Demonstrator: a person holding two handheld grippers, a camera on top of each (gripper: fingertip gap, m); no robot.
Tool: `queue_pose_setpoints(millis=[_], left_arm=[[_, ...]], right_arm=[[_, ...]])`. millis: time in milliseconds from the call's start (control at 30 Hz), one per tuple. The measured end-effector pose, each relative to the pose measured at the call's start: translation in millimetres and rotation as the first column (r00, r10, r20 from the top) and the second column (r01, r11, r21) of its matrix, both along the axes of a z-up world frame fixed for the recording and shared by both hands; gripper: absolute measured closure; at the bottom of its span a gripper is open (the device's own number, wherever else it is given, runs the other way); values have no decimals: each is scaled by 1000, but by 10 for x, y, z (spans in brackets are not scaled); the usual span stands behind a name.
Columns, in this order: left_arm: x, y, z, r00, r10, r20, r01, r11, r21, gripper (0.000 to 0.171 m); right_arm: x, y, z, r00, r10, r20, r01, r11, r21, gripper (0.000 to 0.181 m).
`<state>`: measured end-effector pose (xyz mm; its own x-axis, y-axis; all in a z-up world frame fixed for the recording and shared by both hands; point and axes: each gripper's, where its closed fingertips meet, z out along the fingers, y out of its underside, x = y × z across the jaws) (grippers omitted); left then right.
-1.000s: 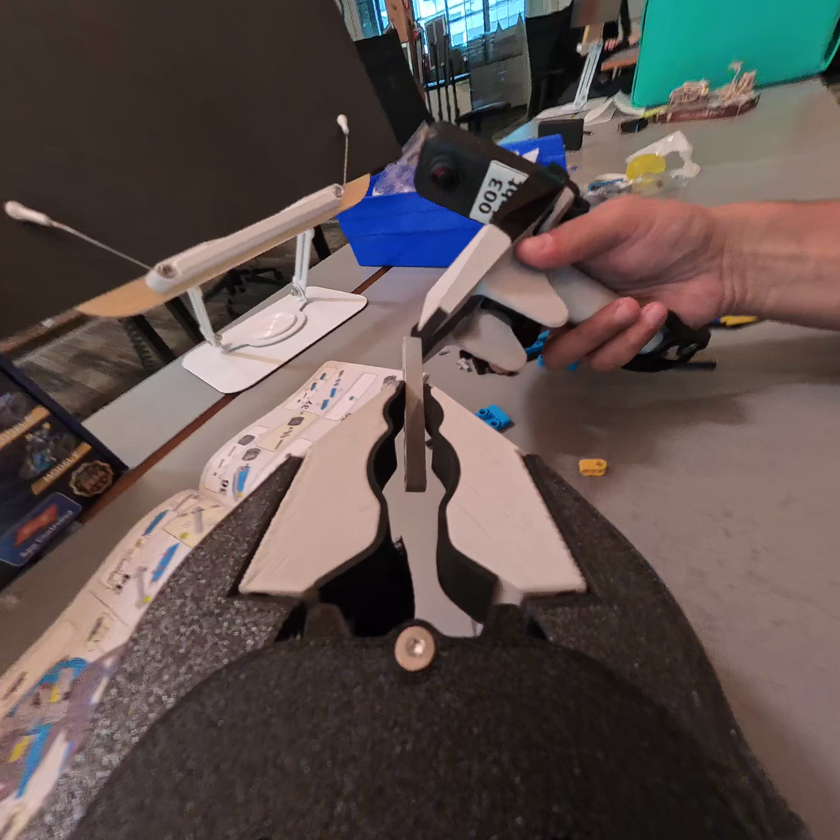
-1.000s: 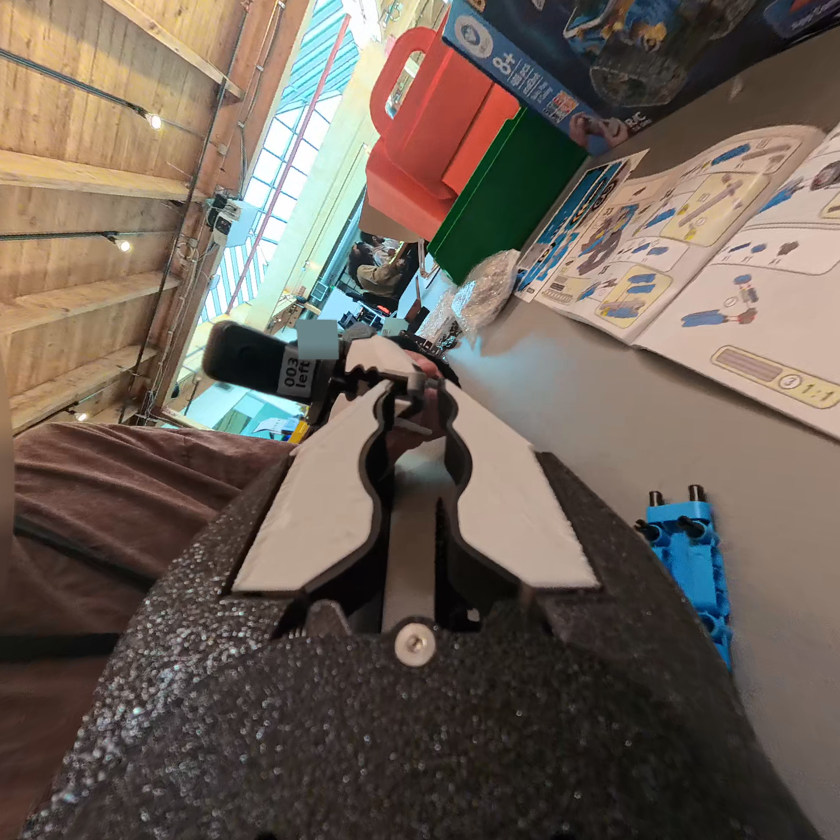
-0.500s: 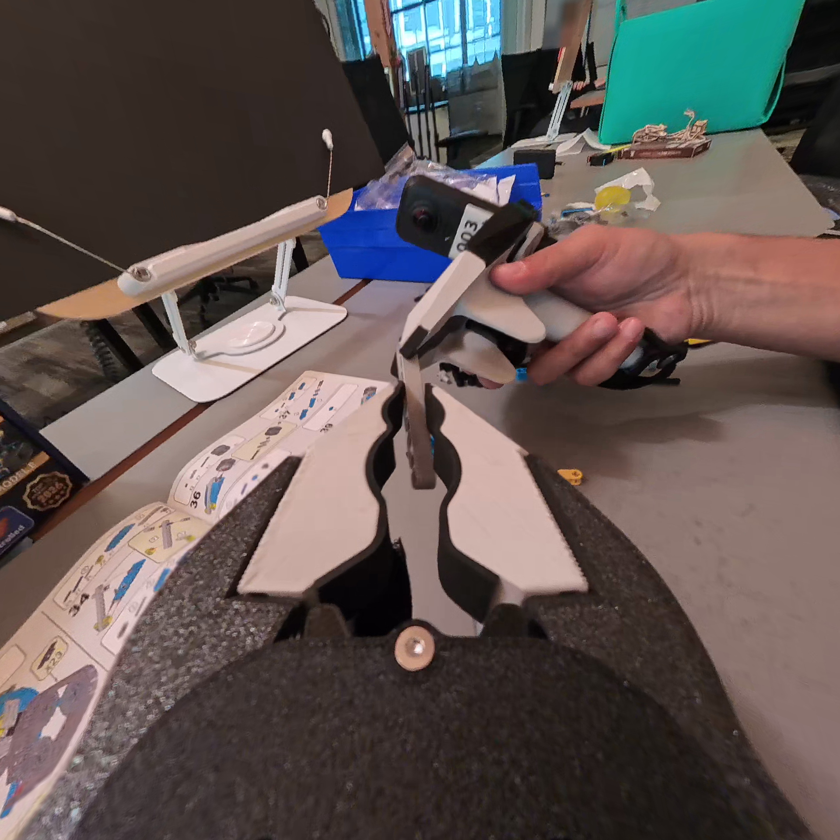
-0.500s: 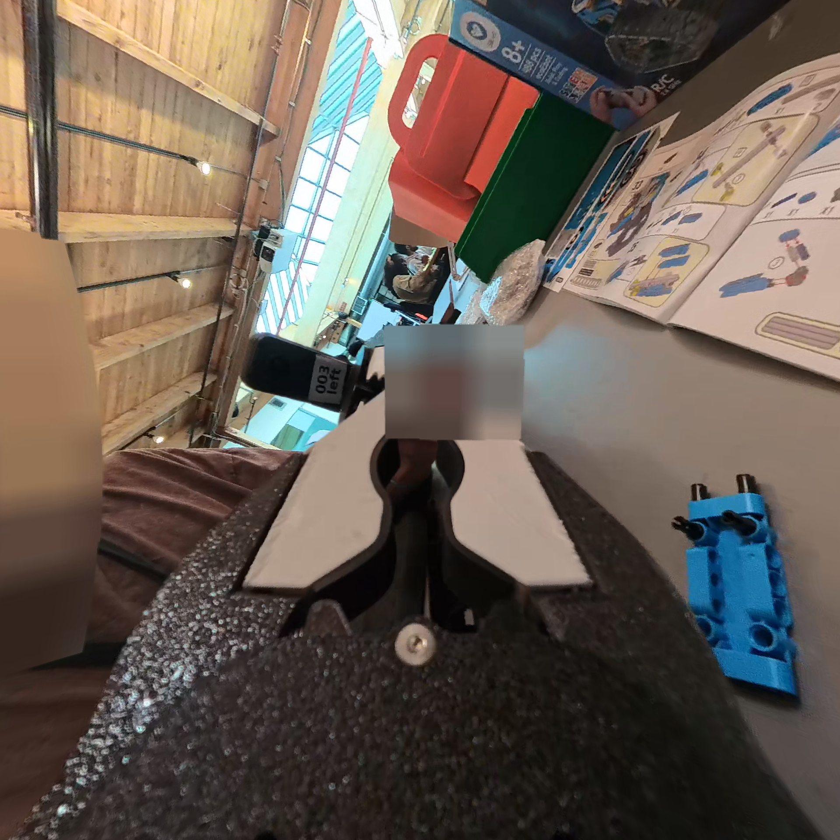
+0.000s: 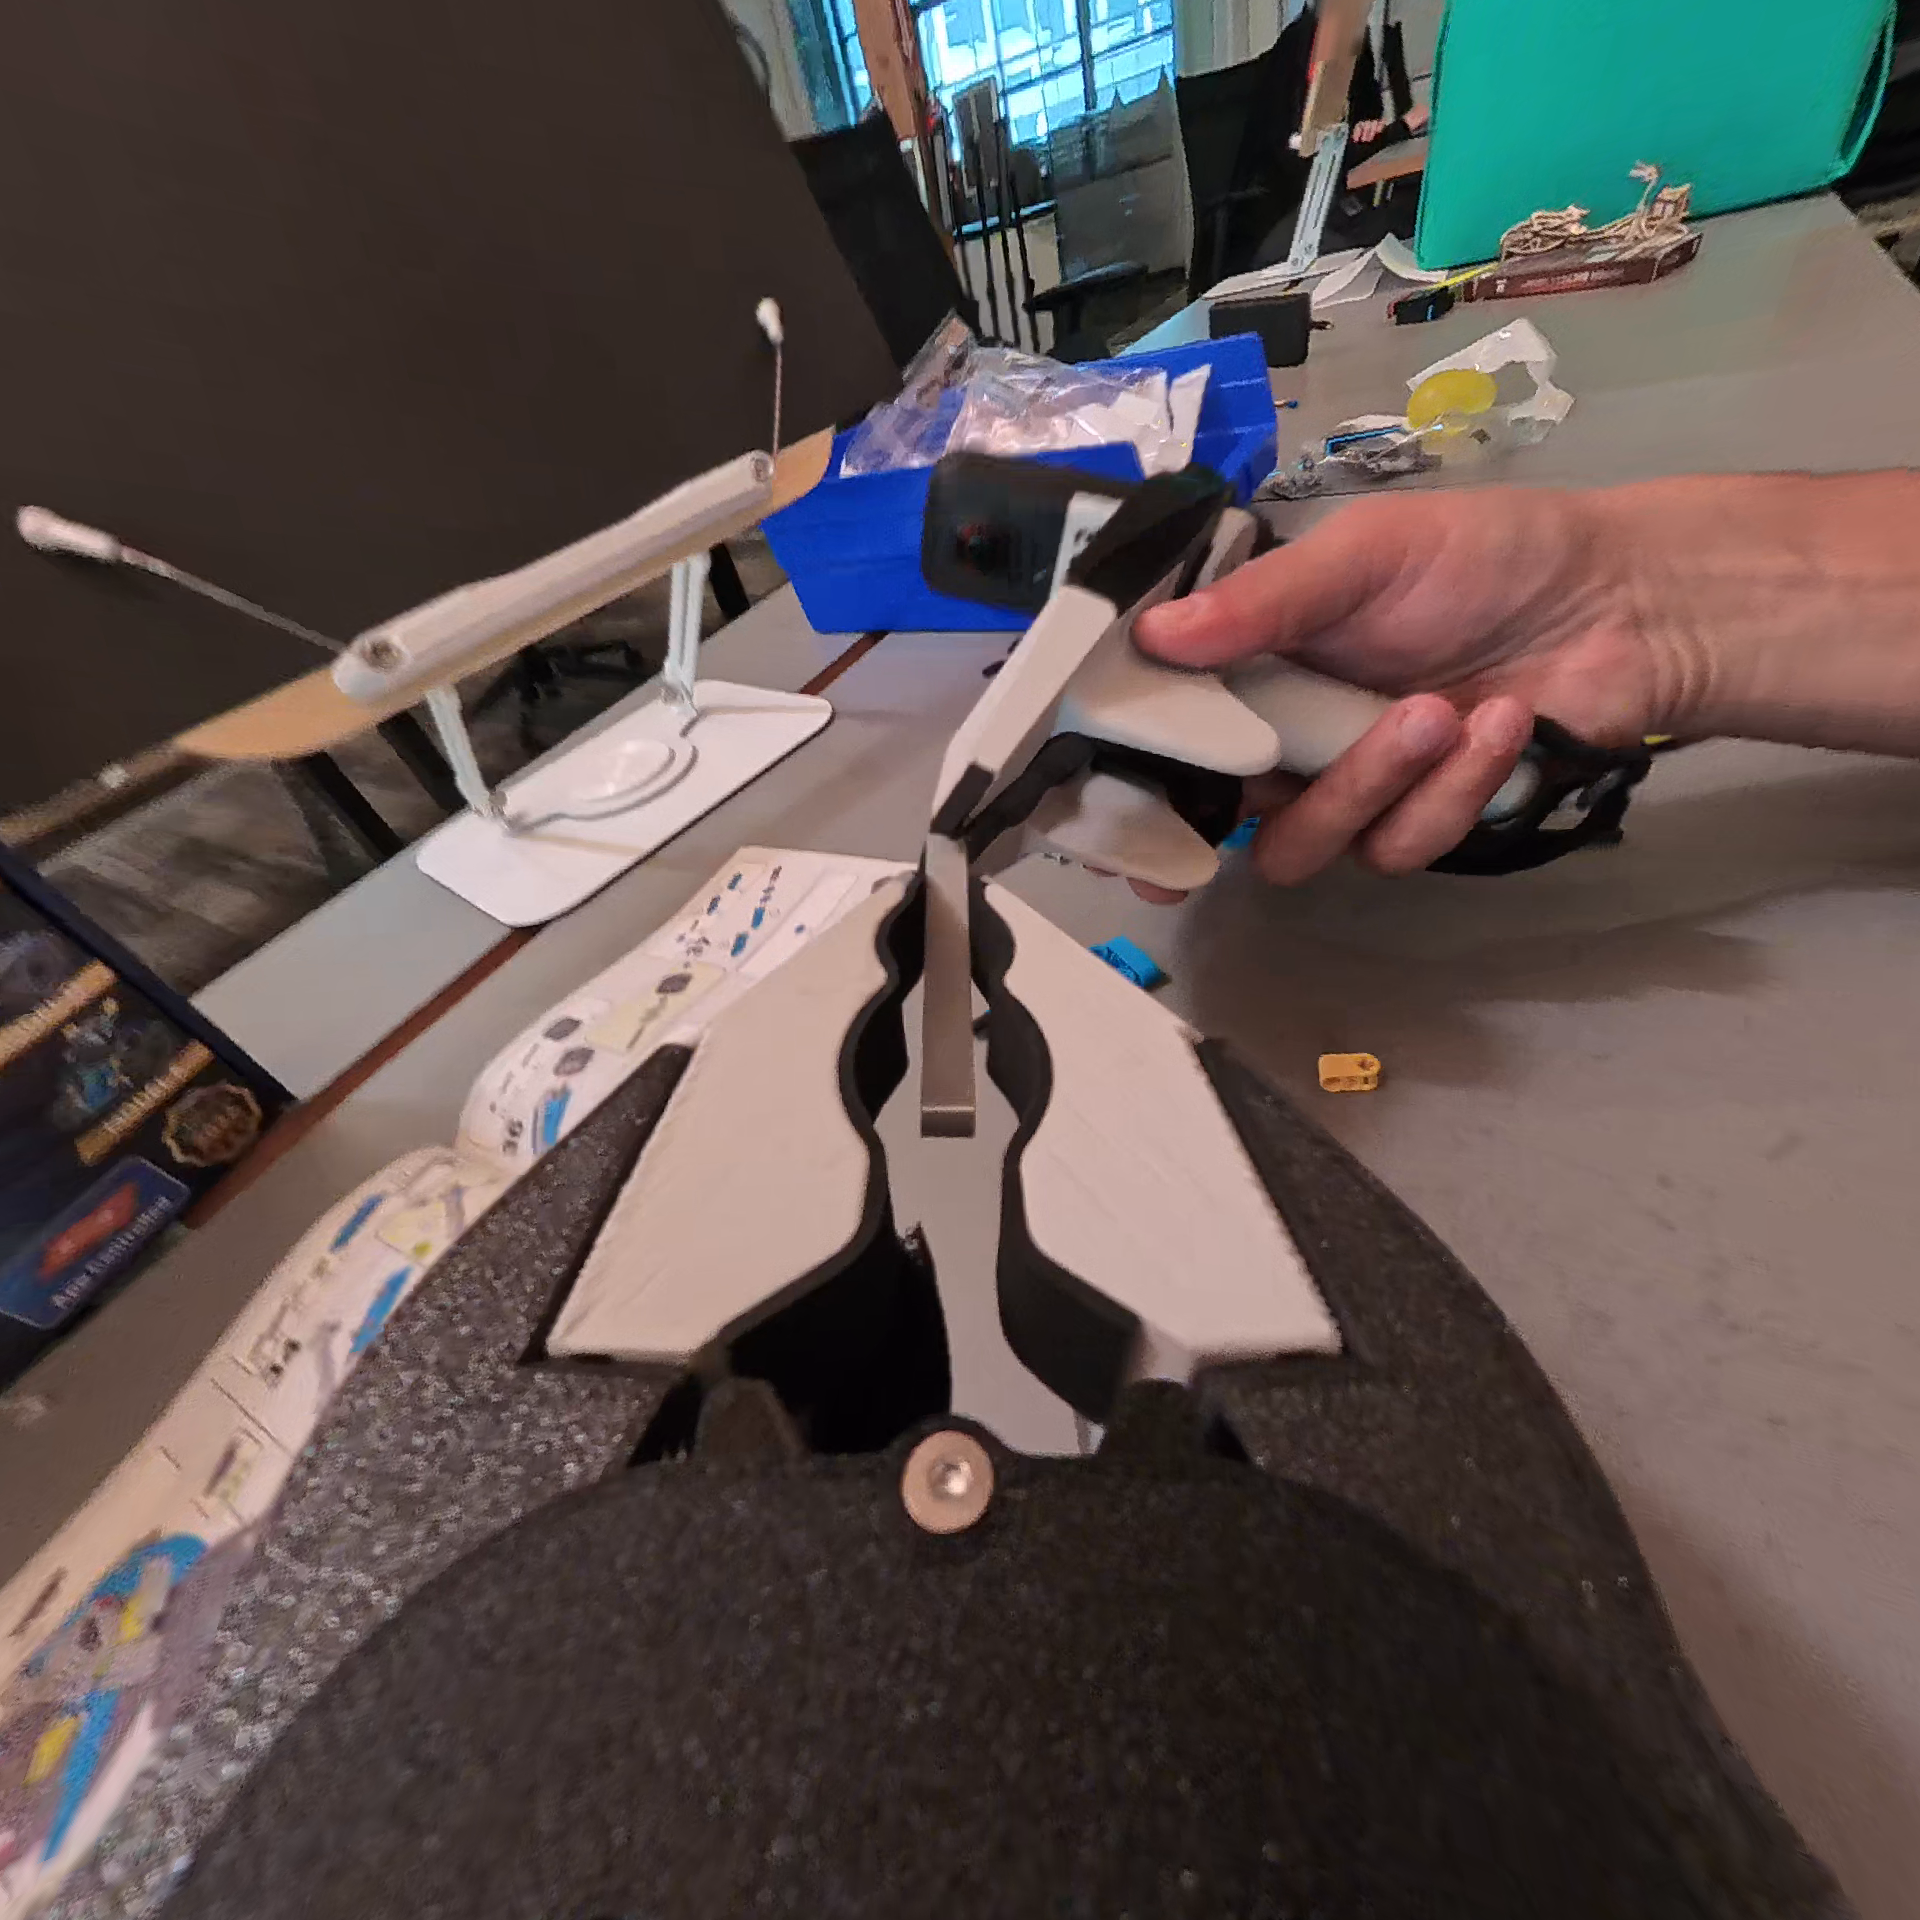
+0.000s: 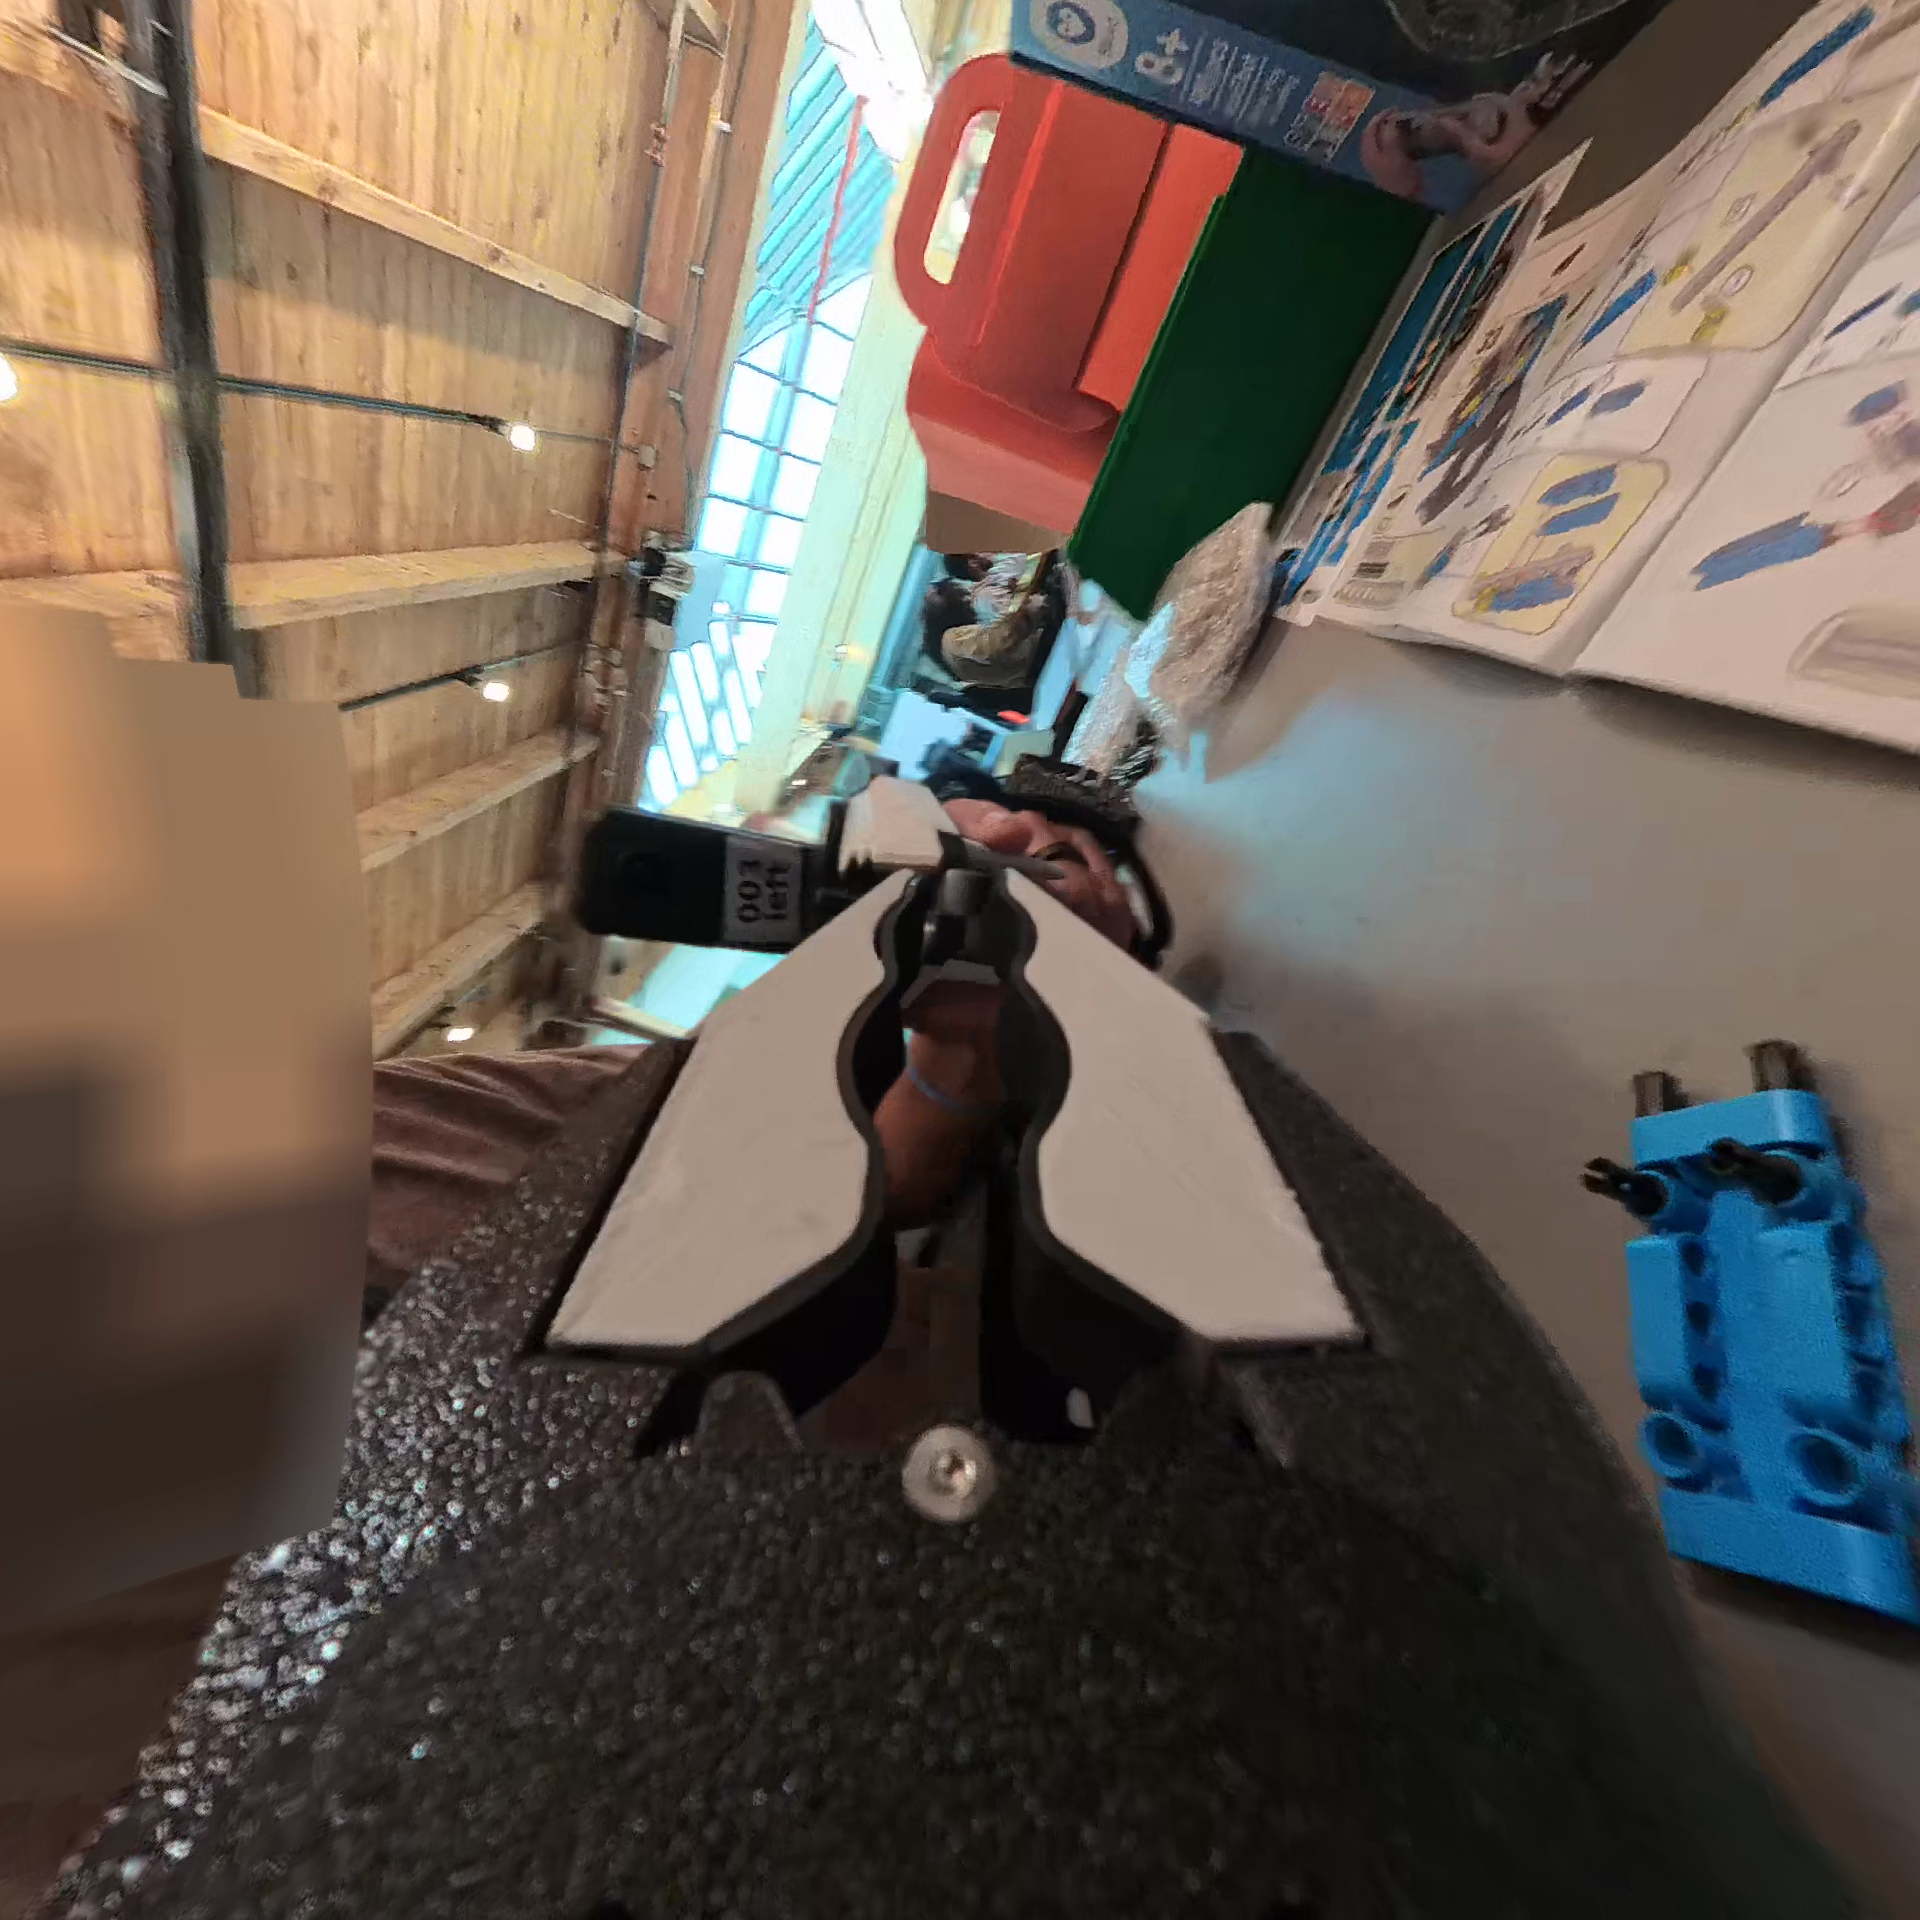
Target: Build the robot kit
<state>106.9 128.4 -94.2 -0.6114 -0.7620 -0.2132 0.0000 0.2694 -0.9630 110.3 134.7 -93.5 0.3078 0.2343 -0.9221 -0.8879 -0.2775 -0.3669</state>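
My left hand-held gripper stays clamped on the grey strip, which stands above the surface beside the booklet. The right hand-held gripper has dropped lower over the last second. Its tips now appear to pinch the strip's far end, with the yellow piece lying apart.

White printed label on the black camera of the far tongs, lettered blue toy box, open illustrated instruction booklet, dark printed box, wording not given
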Motion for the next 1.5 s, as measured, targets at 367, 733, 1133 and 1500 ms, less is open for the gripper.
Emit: queue_pose_setpoints(millis=[367, 733, 1133, 1500], left_arm=[[209, 518, -274, 880, -56, -472, -176, 884, -433, 165], [158, 455, -466, 811, -104, -575, -180, 891, -416, 165], [162, 433, -564, 802, -81, -591, -179, 913, -368, 165], [152, 401, -594, 808, -65, -586, -163, 931, -327, 165]], right_arm=[[-744, -387, -731, 167, 425, 889, -135, 903, -407, 174], [-952, -428, -1071, 155, 601, 784, -209, 796, -568, 160], [-989, -420, -1155, 65, 655, 753, -149, 753, -642, 165], [-965, -365, -1155, 78, 658, 749, -115, 752, -649, 173]])
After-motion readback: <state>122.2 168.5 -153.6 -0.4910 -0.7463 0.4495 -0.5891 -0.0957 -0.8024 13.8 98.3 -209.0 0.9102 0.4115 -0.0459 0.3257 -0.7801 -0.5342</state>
